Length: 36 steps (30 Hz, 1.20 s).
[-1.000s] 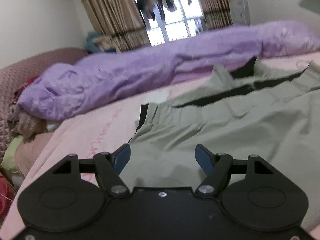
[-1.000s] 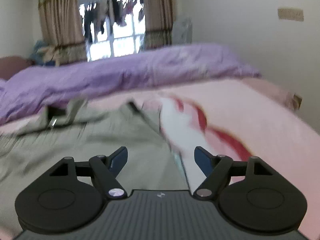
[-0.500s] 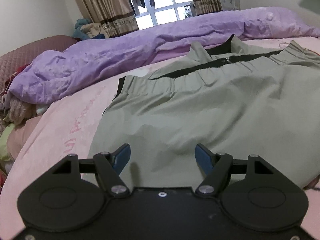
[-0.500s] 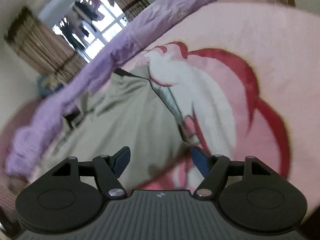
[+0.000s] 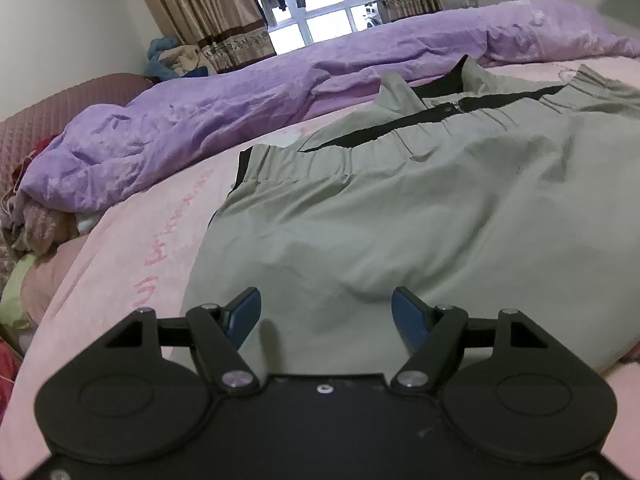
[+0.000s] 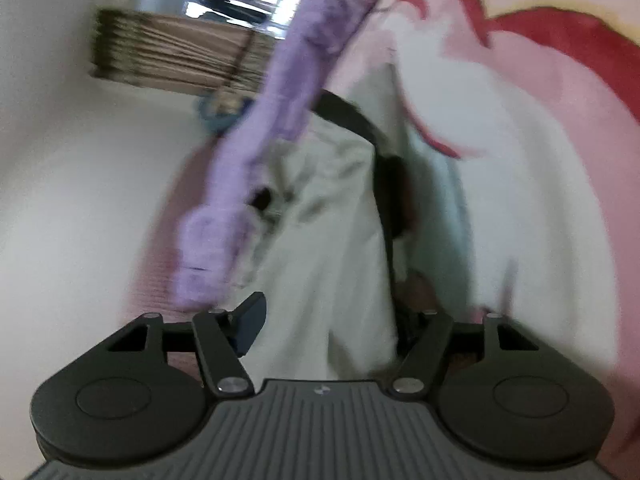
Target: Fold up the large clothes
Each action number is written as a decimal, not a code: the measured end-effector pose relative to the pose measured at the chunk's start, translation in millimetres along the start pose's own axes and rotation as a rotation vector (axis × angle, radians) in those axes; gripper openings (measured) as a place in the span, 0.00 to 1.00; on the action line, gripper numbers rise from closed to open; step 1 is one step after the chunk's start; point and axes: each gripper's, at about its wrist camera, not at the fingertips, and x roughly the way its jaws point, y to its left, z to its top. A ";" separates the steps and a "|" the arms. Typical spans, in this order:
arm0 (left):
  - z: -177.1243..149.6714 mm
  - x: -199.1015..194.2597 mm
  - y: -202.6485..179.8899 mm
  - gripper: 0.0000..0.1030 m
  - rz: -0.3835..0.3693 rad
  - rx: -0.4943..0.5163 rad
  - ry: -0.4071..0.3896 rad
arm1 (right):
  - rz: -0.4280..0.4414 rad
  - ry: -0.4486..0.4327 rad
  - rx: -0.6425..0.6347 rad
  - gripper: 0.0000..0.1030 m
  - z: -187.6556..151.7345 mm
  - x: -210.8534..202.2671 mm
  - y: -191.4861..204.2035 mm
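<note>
A large grey-green garment (image 5: 400, 220) with black trim and an elastic band lies spread on the pink bed sheet (image 5: 132, 248). My left gripper (image 5: 326, 312) hovers open over its near hem, and nothing is between the blue pads. The right wrist view is rolled and blurred. In it the garment (image 6: 328, 240) runs up from between the fingers of my right gripper (image 6: 328, 316). Its jaws are closing with the cloth's edge between them. Its left finger (image 6: 250, 320) shows clear of the cloth. The right finger is hidden in the dark fold at the black-trimmed edge.
A crumpled purple duvet (image 5: 240, 92) lies along the far side of the bed, below a window with brown curtains (image 5: 200, 8). A maroon headboard (image 5: 48, 108) and a heap of clothes (image 5: 36, 224) are at the left. A red and white print (image 6: 540, 92) covers the sheet right of the garment.
The left gripper tilted down and came closer to the garment's hem, then held still. The right gripper rolled sharply, dropped to the garment's right edge, and its jaws narrowed.
</note>
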 end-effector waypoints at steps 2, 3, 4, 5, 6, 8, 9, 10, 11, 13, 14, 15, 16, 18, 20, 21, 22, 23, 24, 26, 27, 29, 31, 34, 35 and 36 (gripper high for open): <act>0.0 0.8 -0.7 0.73 -0.001 0.005 0.000 | -0.040 0.000 -0.001 0.67 8.7 1.3 -0.9; 0.3 1.4 -0.6 0.73 -0.002 0.005 0.001 | -0.137 -0.006 0.000 0.61 14.1 4.4 -3.2; 0.6 1.5 -0.5 0.73 -0.003 0.005 0.001 | -0.225 -0.018 0.008 0.34 18.9 6.5 -8.3; 1.1 1.4 -0.8 0.73 -0.001 0.007 0.002 | -0.200 0.004 0.045 0.34 23.9 8.6 -17.7; 1.2 0.9 -1.3 0.73 0.001 0.012 0.002 | -0.156 0.017 0.071 0.34 26.3 8.7 -22.9; 0.6 1.1 -2.9 0.73 0.005 0.022 -0.002 | -0.138 0.063 0.054 0.38 28.7 13.6 -22.9; 0.5 1.9 -3.2 0.73 0.005 0.024 -0.003 | -0.135 0.084 0.027 0.40 28.6 15.4 -20.4; 0.9 2.6 -3.5 0.73 0.006 0.024 -0.001 | -0.133 0.101 0.001 0.45 27.6 19.1 -16.8; 1.8 2.9 -3.4 0.73 0.006 0.024 0.000 | -0.127 0.118 -0.024 0.53 26.7 24.2 -12.1; 3.8 2.7 -3.4 0.73 0.007 0.029 -0.003 | -0.100 0.148 -0.064 0.72 26.6 34.2 -2.3; 5.0 2.9 -3.3 0.73 0.007 0.030 -0.003 | -0.093 0.163 -0.088 0.81 25.9 38.4 2.5; 6.0 3.3 -3.0 0.73 0.006 0.032 -0.001 | -0.097 0.175 -0.115 0.82 24.9 43.3 8.3; 7.0 3.8 -3.3 0.73 0.006 0.033 -0.001 | -0.117 0.176 -0.136 0.78 26.5 48.0 14.9; 8.5 4.4 -4.5 0.73 0.009 0.037 0.001 | -0.165 0.161 -0.159 0.71 28.4 62.7 21.1; 8.6 4.0 -5.0 0.72 0.011 0.038 0.005 | -0.175 0.157 -0.138 0.34 29.2 72.5 19.7; 8.4 3.2 -4.7 0.72 0.010 0.039 0.006 | -0.201 0.157 -0.125 0.29 28.5 75.1 18.8; 8.2 2.2 -4.1 0.72 0.008 0.042 0.008 | -0.210 0.147 -0.132 0.25 26.9 74.3 19.2; 7.7 1.6 -3.6 0.72 0.007 0.046 0.010 | -0.210 0.128 -0.159 0.22 22.3 72.3 23.4; 6.6 1.6 -2.4 0.73 0.006 0.048 0.012 | -0.211 0.106 -0.186 0.21 17.5 69.6 27.1; 7.0 3.3 -0.2 0.73 -0.002 0.043 0.021 | -0.233 0.061 -0.214 0.19 9.4 62.4 35.1; 7.8 4.1 1.0 0.73 -0.006 0.036 0.026 | -0.262 0.030 -0.229 0.18 4.3 62.5 42.1; 9.6 4.7 3.9 0.73 -0.010 0.021 0.041 | -0.356 -0.012 -0.308 0.19 -4.7 65.9 58.9; 10.4 5.2 5.0 0.73 -0.006 0.021 0.048 | -0.473 -0.022 -0.406 0.20 -13.9 74.0 75.5; 10.3 5.9 5.2 0.73 0.000 0.036 0.054 | -0.517 -0.006 -0.433 0.20 -12.9 68.4 74.3; 10.2 6.1 5.7 0.73 0.003 0.037 0.056 | -0.501 -0.004 -0.409 0.19 -10.2 66.2 71.1; 10.0 6.0 6.5 0.73 0.005 0.036 0.058 | -0.480 -0.016 -0.377 0.18 -8.8 63.1 68.7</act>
